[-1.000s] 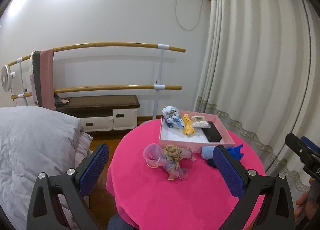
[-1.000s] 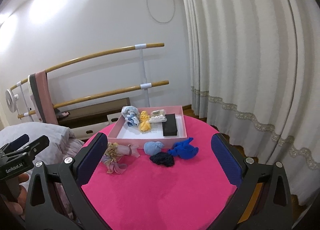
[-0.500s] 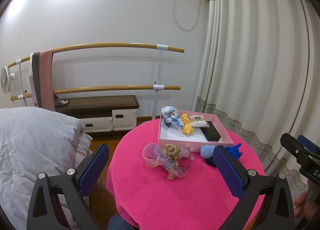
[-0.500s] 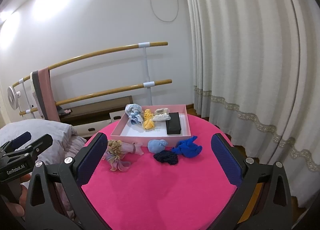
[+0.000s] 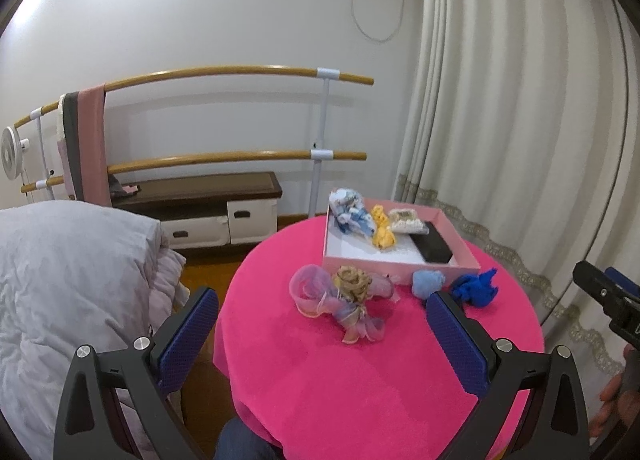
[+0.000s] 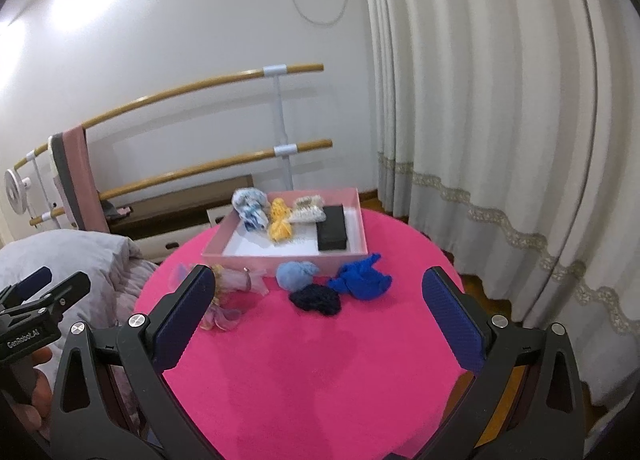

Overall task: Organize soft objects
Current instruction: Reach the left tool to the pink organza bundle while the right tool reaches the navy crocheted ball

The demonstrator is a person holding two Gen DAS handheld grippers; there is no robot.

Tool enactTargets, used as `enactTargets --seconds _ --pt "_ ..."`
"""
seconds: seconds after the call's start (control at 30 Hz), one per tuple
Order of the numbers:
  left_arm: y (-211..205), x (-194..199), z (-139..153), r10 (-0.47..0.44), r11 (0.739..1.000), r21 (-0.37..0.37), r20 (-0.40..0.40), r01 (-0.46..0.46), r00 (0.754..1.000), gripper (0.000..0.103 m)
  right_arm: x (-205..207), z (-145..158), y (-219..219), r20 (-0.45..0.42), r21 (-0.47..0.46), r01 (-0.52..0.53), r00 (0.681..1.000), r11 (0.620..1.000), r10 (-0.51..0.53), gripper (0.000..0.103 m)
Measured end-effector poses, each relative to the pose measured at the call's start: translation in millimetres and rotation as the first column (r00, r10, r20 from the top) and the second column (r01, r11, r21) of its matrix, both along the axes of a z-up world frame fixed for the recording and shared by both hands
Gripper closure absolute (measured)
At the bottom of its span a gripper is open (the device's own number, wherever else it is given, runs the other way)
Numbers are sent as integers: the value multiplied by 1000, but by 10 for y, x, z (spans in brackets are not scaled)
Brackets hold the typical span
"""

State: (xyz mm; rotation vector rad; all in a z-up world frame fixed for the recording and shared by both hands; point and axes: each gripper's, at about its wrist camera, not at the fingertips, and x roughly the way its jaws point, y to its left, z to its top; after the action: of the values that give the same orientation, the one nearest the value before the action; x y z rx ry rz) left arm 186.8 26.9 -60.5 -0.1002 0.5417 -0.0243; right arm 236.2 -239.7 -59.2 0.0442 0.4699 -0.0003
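Left gripper [image 5: 320, 324]: jaws wide apart, empty, above near edge of round table in bright pink cloth [image 5: 360, 380].
Right gripper [image 6: 316, 308]: jaws wide apart, empty.
Ahead of both: shallow pink rectangular tray [image 6: 280, 258] holding pale blue-white fabric bundle [image 6: 250, 207], yellow knitted piece [image 6: 280, 223], cream lacy piece [image 6: 308, 209], black box [image 6: 331, 227].
Between right fingers, before tray: light blue soft ball [image 6: 296, 274], royal blue crumpled cloth [image 6: 362, 280].
Dark navy knitted scrunchie [image 6: 316, 300]: right view only; behind a finger in left view.
Sheer pink-lilac organza bow with beige centre [image 5: 344, 296]: whole in left view; half hidden in right.

Far wall: I note two wooden rails [image 5: 240, 73], a pink cloth [image 5: 93, 139] hung over them at left, a low bench [image 5: 200, 189] beneath. Grey quilt [image 5: 68, 272] near left. Pale curtain [image 6: 500, 99] along the right. Small fan [image 5: 10, 153] far left.
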Motion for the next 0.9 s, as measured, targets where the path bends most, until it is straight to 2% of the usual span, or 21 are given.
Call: enactTargets --seconds 0.37,0.7,0.9 --pt "-83 526 -341 -13 1000 15 -124 15 992 0 447 -535 -122 -173 31 -13 985 999 18 0" --pt "-193 1270 -792 -19 1000 3 -243 21 970 0 962 -1018 -114 -298 75 -38 953 996 59 0" --pt "-223 1772 -1161 -11 1000 -13 -312 7 950 0 1285 -1343 -71 -367 111 -54 926 992 91 0"
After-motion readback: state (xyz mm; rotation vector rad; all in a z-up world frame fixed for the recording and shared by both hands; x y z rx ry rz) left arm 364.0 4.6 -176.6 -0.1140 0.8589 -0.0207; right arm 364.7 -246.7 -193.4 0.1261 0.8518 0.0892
